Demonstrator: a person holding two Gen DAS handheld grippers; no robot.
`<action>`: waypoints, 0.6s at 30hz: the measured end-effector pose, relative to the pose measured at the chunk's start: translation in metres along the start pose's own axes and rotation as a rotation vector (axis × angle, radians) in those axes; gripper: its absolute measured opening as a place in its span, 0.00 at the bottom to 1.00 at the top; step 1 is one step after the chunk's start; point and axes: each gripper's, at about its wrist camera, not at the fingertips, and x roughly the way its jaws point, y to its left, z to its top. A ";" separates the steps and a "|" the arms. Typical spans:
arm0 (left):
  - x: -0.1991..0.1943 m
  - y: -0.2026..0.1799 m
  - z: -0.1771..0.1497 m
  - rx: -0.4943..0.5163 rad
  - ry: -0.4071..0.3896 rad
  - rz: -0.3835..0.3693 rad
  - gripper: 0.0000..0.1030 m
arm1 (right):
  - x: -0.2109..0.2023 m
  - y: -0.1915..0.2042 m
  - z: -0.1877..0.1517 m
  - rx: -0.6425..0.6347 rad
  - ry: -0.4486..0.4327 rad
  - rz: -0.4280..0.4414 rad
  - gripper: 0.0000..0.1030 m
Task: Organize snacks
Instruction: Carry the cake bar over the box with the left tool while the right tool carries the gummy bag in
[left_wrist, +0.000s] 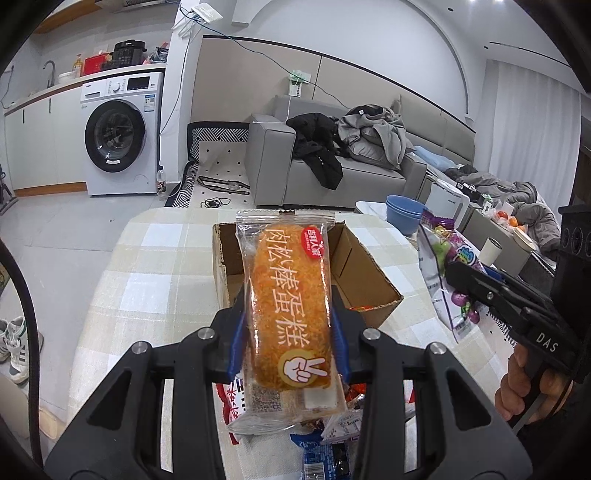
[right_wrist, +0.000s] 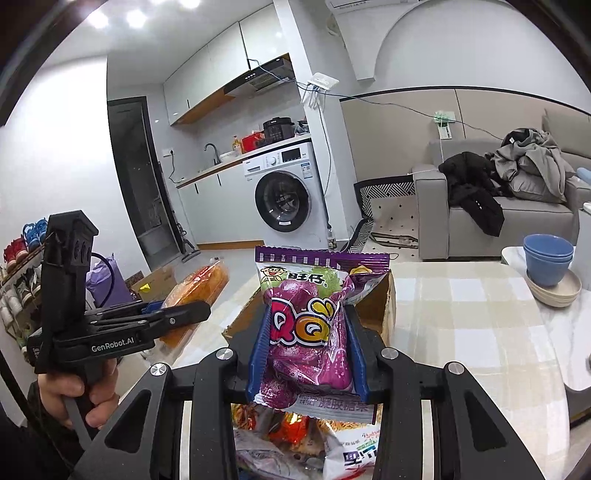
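A checked tablecloth (left_wrist: 155, 280) covers the table; washing machine (left_wrist: 120, 134) at 10 o'clock. One cardboard box (left_wrist: 364, 273), two blue bowls (right_wrist: 546, 264). Left gripper (left_wrist: 288, 334) clamps one cake packet (left_wrist: 288, 306) above the box; right gripper (right_wrist: 308, 354) clamps one purple candy bag (right_wrist: 308, 332).

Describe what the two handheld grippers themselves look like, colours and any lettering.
Both are matte black plastic with blue ribbed finger pads and silver pivot bolts. The left gripper reads "GenRobot.AI" on its side in the right view; the right gripper reads "DAS" in the left view. Bare hands grip the pistol-style handles.
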 end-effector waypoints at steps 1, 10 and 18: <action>0.000 0.000 0.000 0.001 0.001 0.000 0.34 | 0.002 -0.001 0.000 0.001 0.001 -0.004 0.37; 0.037 -0.003 0.019 0.018 0.014 -0.003 0.34 | 0.027 -0.007 0.004 -0.004 0.023 -0.021 0.37; 0.075 -0.002 0.029 0.028 0.040 0.011 0.34 | 0.046 -0.012 0.005 -0.006 0.048 -0.024 0.37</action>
